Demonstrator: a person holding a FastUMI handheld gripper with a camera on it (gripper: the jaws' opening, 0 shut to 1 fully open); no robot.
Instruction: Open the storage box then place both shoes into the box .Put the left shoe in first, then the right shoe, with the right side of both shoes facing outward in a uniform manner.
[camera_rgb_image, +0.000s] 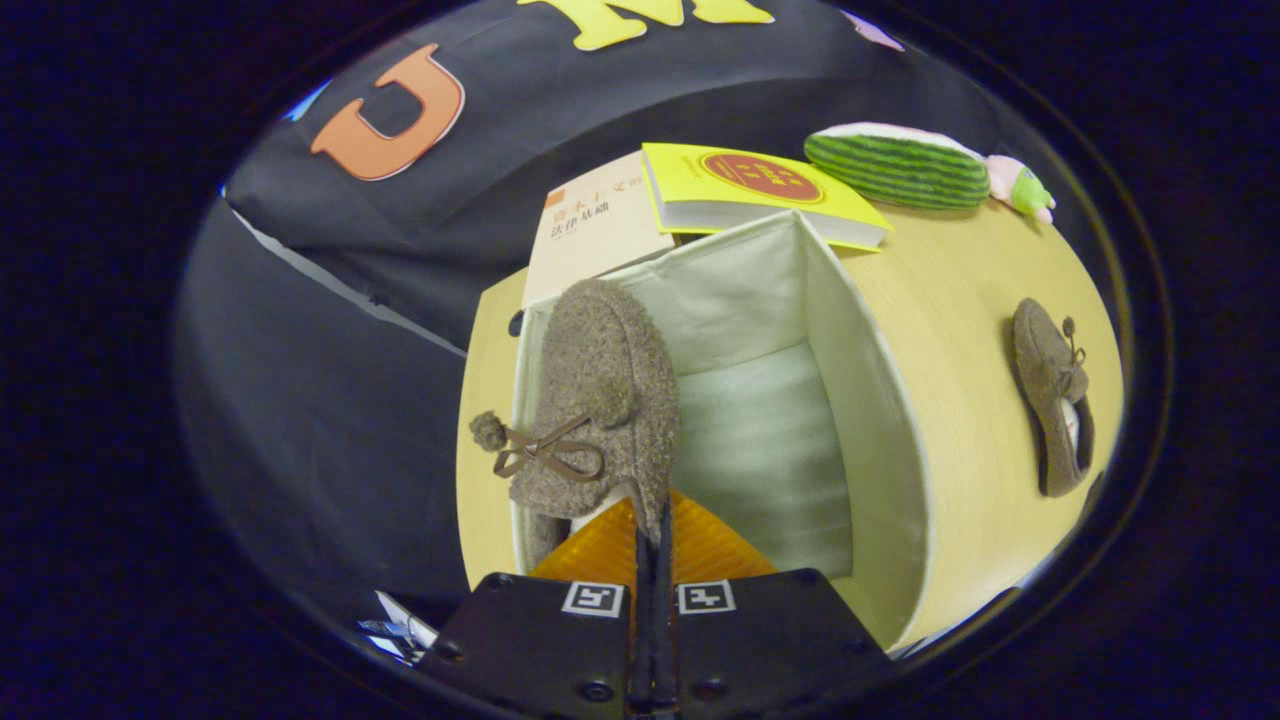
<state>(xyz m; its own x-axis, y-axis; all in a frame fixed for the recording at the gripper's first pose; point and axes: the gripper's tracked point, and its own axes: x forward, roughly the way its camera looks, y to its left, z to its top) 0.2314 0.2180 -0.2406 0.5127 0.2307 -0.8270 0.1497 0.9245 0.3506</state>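
1. Nearest the camera, at the bottom centre of the frame, the claw (652, 540) has its two fingers pressed together, pinching the heel rim of a fuzzy brown slipper (600, 400).
2. That slipper hangs over the left inner wall of the open cream fabric storage box (880, 420), its toe towards the far wall and its bow (545, 450) to the left.
3. Its mate, the second slipper (1050, 410), lies on the wooden surface (960, 300) at the right, well apart from the box.
4. Risk: the thin pinch may slip, dropping the slipper crooked or facing wrongly.
5. Risk: pushing down could drag the soft wall inward.
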